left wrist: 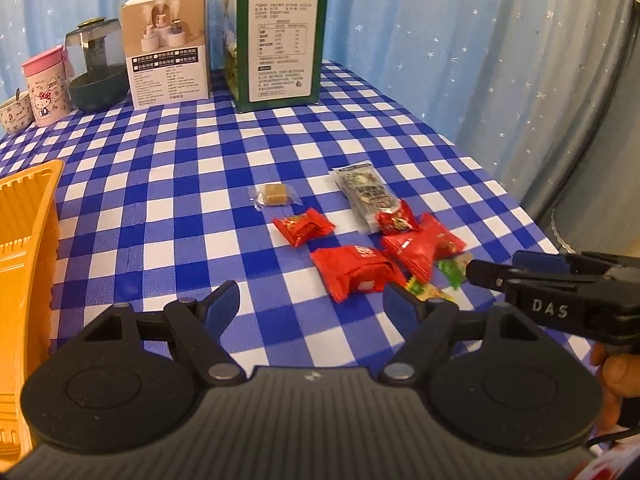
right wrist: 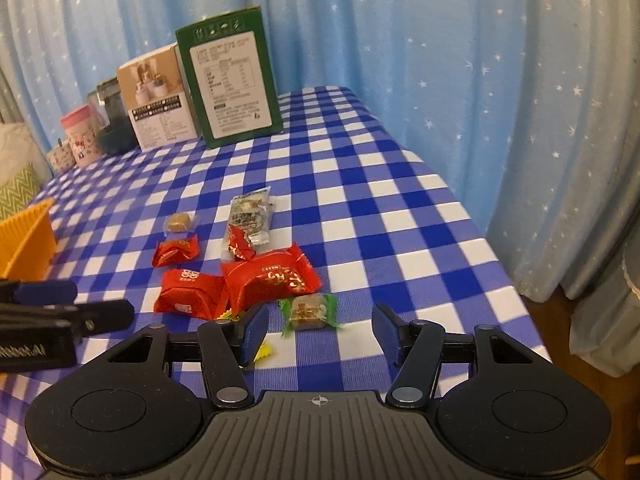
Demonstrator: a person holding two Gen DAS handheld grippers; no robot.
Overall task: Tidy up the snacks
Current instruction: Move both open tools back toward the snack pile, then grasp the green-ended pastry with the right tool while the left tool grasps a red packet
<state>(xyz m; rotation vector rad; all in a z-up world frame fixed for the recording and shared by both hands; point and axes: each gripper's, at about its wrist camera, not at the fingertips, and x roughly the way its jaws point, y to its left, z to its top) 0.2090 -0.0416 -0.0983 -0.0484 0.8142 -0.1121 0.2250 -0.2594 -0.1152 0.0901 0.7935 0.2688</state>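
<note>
A cluster of wrapped snacks lies on the blue checked tablecloth. It holds a brown candy, a small red packet, a silver packet, two bigger red packets and a green-wrapped candy. My left gripper is open, just short of the nearer red packet. My right gripper is open too; the green candy sits between its fingertips, untouched by the pads. An orange slotted tray stands at the left.
Along the back stand a green box, a white box, a dark jar, a pink cup and a small cup. The table's right edge drops off beside a starred blue curtain.
</note>
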